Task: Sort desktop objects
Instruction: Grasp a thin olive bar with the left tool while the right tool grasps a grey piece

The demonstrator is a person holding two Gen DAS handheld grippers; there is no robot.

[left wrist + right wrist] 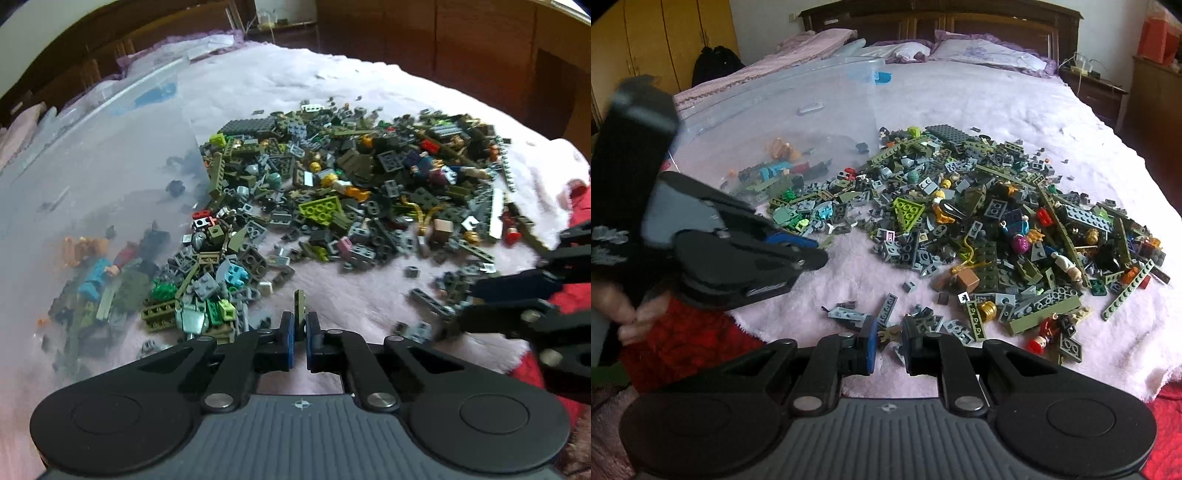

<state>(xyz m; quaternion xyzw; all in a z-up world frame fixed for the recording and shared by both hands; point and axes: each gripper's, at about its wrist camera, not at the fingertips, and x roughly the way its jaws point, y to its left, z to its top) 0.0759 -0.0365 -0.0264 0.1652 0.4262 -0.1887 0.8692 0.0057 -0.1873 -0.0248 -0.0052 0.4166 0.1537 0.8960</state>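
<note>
Pinching a thin olive plate [299,303] upright between nearly closed fingers [287,332], left gripper [300,334] held above a pale pink blanket [332,288], near the front edge of a big pile of small bricks [351,177]. Mostly grey, dark green and olive pieces, with a lime wedge plate [320,209], a light blue piece [236,275] and a few small figures mixed in. Just left of the pile, a clear plastic bin [110,155] holding some sorted pieces, among them a blue figure [94,282] and an orange one [79,249], seen blurred through its wall. At the right edge, blurred, right gripper [461,314] with a red sleeve [576,302] behind it. From the right wrist view, right gripper [888,338] low over the blanket [960,103] at the near fringe of the pile [997,221], fingers [868,341] slightly spread around a small tan piece [888,334]; whether touching it, cannot tell. Just right of it, a gold round piece [988,309] and a red figure [1047,332]. Left gripper [812,251] blurred at the left, with a hand [628,314] on its handle, the bin [798,110] behind it.
</note>
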